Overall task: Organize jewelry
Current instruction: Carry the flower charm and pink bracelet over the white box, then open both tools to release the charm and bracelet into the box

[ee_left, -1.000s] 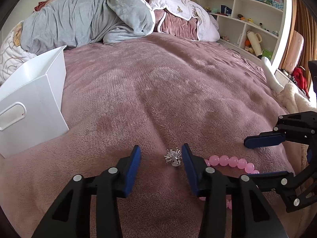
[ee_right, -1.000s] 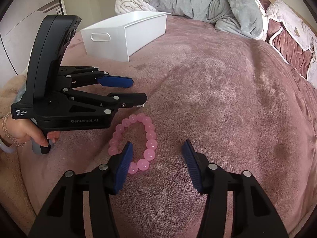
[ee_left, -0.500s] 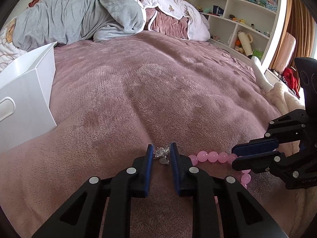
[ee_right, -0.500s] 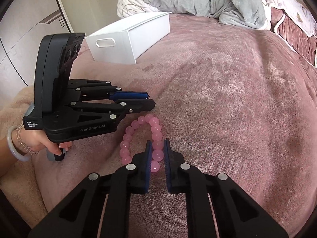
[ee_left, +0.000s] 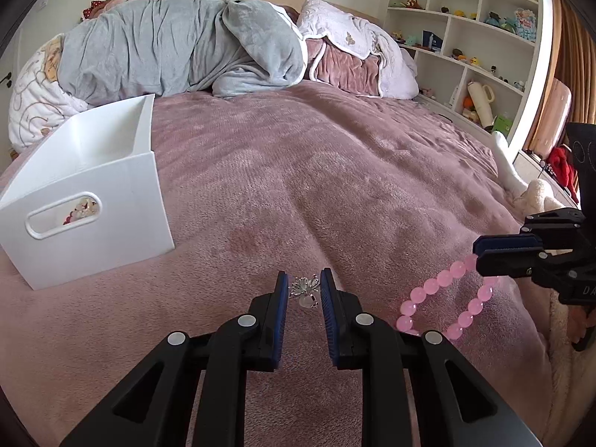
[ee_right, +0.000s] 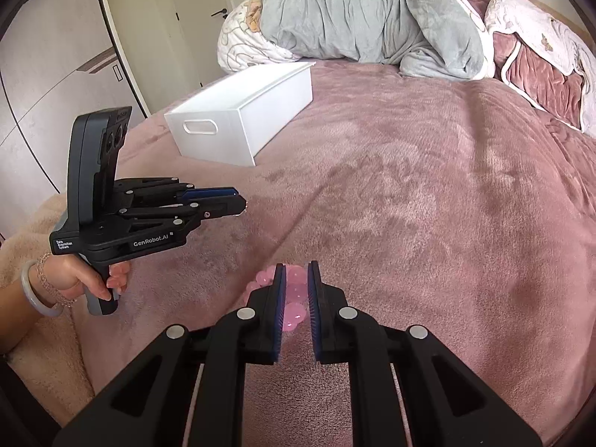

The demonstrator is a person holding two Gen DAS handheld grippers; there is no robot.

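Note:
My left gripper (ee_left: 304, 290) is shut on a small silver spiky brooch (ee_left: 305, 288) and holds it above the mauve blanket. My right gripper (ee_right: 296, 287) is shut on a pink bead bracelet (ee_right: 294, 309), which hangs from its jaws; in the left wrist view the bracelet (ee_left: 443, 298) dangles from the right gripper (ee_left: 495, 255) at the right. A white storage box (ee_left: 89, 193) with a handle slot stands on the bed to the left; it also shows in the right wrist view (ee_right: 242, 119), beyond the left gripper (ee_right: 238, 203).
A grey duvet (ee_left: 178, 44) and pillows (ee_left: 357, 56) are piled at the head of the bed. White shelves (ee_left: 476, 37) with small items stand at the right. A beige fluffy blanket (ee_right: 41, 298) lies at the bed's near edge.
Both grippers closed from open, the left on the brooch and the right on the bracelet, then lifted them off the blanket. The box is now nearer in the left view.

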